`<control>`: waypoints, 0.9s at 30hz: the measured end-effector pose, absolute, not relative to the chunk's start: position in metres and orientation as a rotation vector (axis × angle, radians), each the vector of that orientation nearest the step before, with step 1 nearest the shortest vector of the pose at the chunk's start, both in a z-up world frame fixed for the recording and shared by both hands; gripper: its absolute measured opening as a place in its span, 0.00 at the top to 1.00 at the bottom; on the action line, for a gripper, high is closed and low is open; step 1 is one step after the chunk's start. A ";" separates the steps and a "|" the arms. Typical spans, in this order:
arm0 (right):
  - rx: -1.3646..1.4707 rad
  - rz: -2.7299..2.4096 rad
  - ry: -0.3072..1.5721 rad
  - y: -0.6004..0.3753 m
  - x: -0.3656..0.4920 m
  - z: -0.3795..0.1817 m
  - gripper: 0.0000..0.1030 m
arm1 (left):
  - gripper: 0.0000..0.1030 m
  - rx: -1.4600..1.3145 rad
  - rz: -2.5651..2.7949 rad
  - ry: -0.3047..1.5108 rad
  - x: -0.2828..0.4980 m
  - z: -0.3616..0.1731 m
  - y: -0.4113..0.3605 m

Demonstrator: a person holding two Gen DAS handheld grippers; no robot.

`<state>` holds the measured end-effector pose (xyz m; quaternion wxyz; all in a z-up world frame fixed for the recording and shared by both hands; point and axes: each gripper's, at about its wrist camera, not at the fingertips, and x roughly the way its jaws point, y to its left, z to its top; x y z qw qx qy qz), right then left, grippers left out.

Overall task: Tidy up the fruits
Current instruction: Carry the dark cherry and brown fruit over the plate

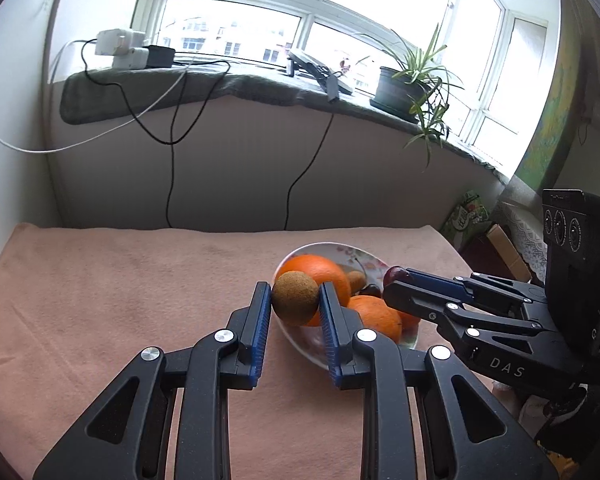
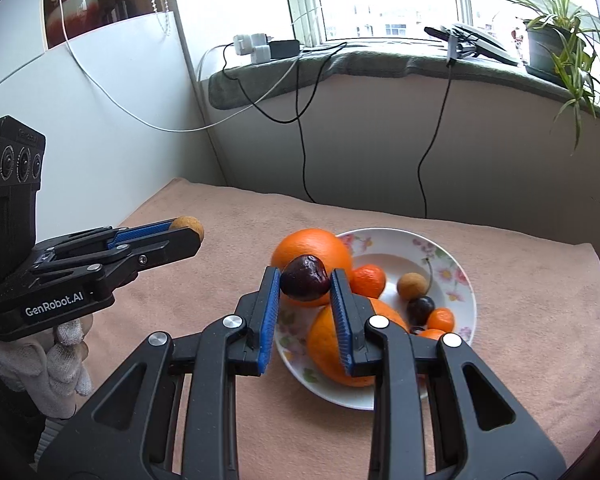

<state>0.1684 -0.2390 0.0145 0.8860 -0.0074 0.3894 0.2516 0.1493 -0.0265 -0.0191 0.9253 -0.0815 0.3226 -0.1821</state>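
Fruits sit split between the grippers and a flowered plate (image 2: 466, 312) on a pink cloth (image 2: 220, 360). Nearest in the right wrist view, the right gripper (image 2: 306, 280) pinches a dark cherry (image 2: 305, 278) between its blue pads, above the plate's 9 o'clock edge. In the left wrist view, the left gripper (image 1: 295, 300) pinches a small brown round fruit (image 1: 295, 298), also above the plate. At 9 o'clock in the right wrist view, the left gripper's body reads "GenRobot.AI" above a white-gloved hand (image 2: 56, 364); in the left wrist view, the right gripper's side reads "DAS". On the plate lie two big oranges (image 2: 312, 254), small tangerines (image 2: 367, 280), another brown fruit (image 2: 412, 284) and a second cherry (image 2: 420, 308). Farther off, at 12 o'clock, a sill (image 2: 380, 64) carries chargers (image 2: 256, 48), with cables (image 2: 304, 128) hanging, and at 2 o'clock a potted plant (image 2: 556, 36).
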 end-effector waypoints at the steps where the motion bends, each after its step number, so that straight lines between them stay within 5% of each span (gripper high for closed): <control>1: -0.013 0.514 0.811 -0.245 0.170 0.014 0.74 | 0.78 -0.161 -0.387 0.661 0.151 -0.018 -0.034; 27: 0.027 0.482 0.916 -0.282 0.211 -0.024 0.74 | 0.77 -0.041 -0.444 0.709 0.182 -0.031 -0.114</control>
